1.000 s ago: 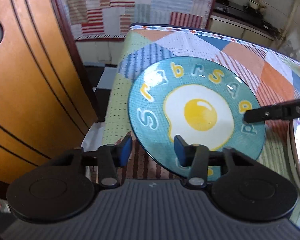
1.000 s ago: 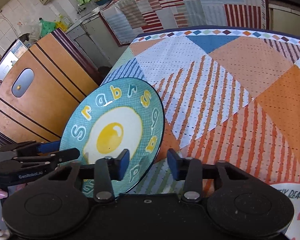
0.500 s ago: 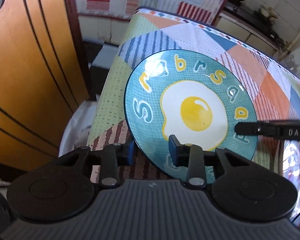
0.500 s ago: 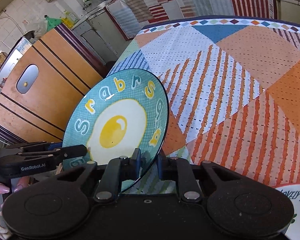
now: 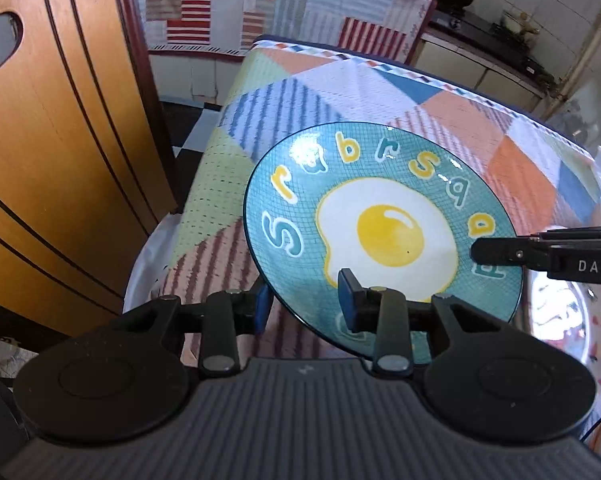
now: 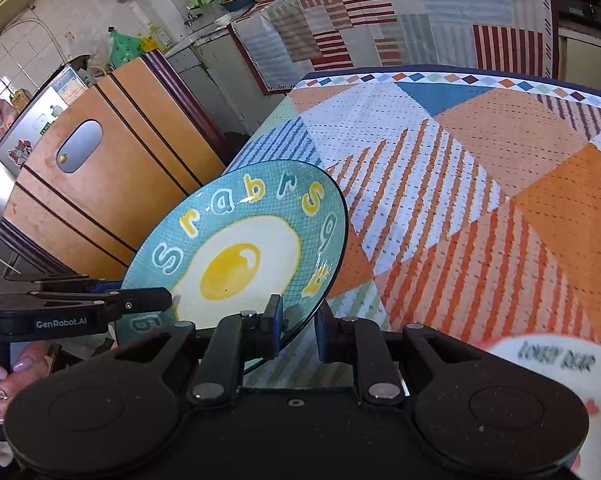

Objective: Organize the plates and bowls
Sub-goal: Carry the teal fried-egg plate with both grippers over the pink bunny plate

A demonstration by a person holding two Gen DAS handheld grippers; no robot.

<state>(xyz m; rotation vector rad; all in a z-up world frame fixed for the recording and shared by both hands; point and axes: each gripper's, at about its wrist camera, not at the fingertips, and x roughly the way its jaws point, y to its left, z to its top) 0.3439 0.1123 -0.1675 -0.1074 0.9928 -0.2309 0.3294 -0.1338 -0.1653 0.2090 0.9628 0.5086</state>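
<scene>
A teal plate with a fried-egg picture and letters is held tilted above the patchwork tablecloth; it also shows in the right wrist view. My left gripper is shut on the plate's near rim, one finger under it and one on its face. My right gripper is shut on the opposite rim. The right gripper shows in the left wrist view at the plate's right edge. The left gripper shows in the right wrist view at the plate's left edge.
The table's patchwork cloth stretches ahead and right. A white plate with "LOVELY BEAR" print lies at the near right; it shows in the left wrist view too. A wooden cabinet stands left of the table.
My right gripper closed from open onto the plate's rim. The plate, held by both grippers, has lifted and tilted slightly above the cloth.
</scene>
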